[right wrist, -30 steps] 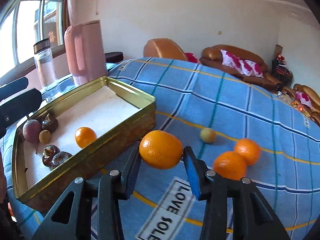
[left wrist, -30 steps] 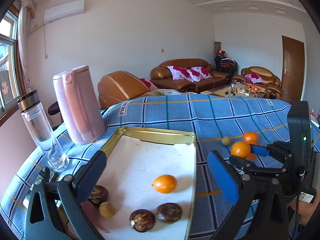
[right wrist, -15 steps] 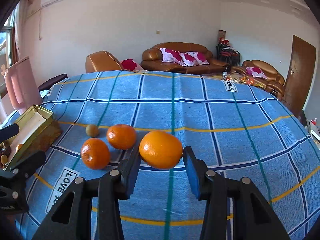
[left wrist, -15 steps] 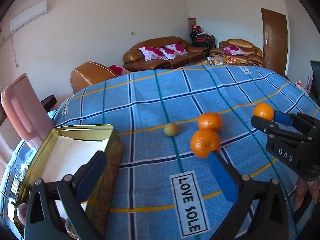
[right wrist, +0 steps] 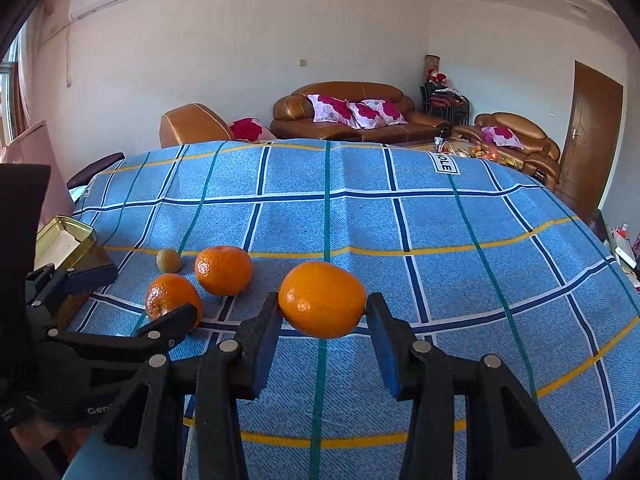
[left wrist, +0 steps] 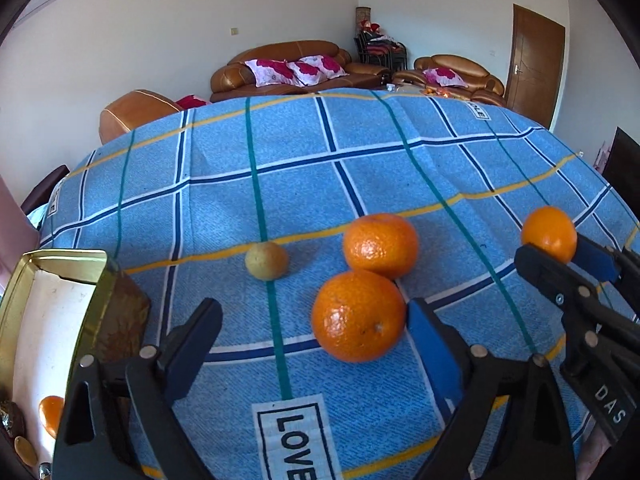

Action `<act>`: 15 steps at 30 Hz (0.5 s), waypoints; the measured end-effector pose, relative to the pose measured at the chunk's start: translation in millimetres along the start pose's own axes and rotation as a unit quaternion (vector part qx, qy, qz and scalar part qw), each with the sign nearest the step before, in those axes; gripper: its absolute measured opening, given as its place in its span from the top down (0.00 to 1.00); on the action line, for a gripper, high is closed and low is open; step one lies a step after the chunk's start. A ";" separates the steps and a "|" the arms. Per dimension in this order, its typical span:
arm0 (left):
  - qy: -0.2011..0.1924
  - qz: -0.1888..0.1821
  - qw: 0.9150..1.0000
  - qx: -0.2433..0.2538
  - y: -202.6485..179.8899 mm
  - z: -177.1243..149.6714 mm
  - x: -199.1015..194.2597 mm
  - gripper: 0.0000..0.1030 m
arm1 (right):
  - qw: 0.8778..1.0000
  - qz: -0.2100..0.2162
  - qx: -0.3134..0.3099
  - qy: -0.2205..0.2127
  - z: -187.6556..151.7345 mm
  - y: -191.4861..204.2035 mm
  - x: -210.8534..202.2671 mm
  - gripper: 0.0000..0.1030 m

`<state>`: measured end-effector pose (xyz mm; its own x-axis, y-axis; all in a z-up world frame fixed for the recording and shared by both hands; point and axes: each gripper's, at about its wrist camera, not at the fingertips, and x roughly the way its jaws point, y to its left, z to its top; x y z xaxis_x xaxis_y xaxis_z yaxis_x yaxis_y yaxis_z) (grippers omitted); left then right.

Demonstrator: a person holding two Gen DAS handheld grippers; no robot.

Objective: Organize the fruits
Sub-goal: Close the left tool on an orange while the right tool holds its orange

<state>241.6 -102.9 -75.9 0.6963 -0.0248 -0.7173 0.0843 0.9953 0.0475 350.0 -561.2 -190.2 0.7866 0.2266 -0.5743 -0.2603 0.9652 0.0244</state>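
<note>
At the left edge of the table we see the gold tin tray, white-lined, with one orange fruit and a few dark fruits in its near corner. Right of the tray, on the blue checked cloth, lies a small yellow-green fruit, apart from the others. Next come two mandarins touching each other: the far mandarin and the near mandarin.

Our left gripper straddles the near mandarin. Its jaws have just been closing a little, yet they stand wide: the right pad sits against or just beside the fruit's side, while the left pad is well clear, so nothing is clamped. In the right wrist view the same gripper's near finger covers the lower edge of that mandarin.

Further right, our right gripper is clamped on a third orange, both blue pads pressing its sides, carried above the cloth toward the table's middle. From the left wrist view this orange shows at the right side, pinched between the pads.
</note>
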 end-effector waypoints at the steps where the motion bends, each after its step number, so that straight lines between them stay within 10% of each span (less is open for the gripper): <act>1: -0.003 0.002 1.000 0.003 -0.9 0.9 0.1 0.12 | 1.000 0.001 0.000 0.000 -0.1 -0.1 -0.2 0.56; 7: 0.030 -0.045 0.998 0.014 -4.4 3.1 12.4 0.53 | 1.000 0.004 0.003 -0.002 0.2 0.6 -0.9 0.56; 15: 0.024 -0.061 0.998 -0.011 7.1 -0.3 7.0 0.53 | 1.000 0.010 0.003 -0.008 0.9 1.7 -3.1 0.56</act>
<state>246.9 -95.9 -80.8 0.6464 -0.1414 -0.7498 0.1500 0.9871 -0.0568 347.6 -560.1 -187.7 0.7900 0.2483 -0.5606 -0.2729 0.9612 0.0412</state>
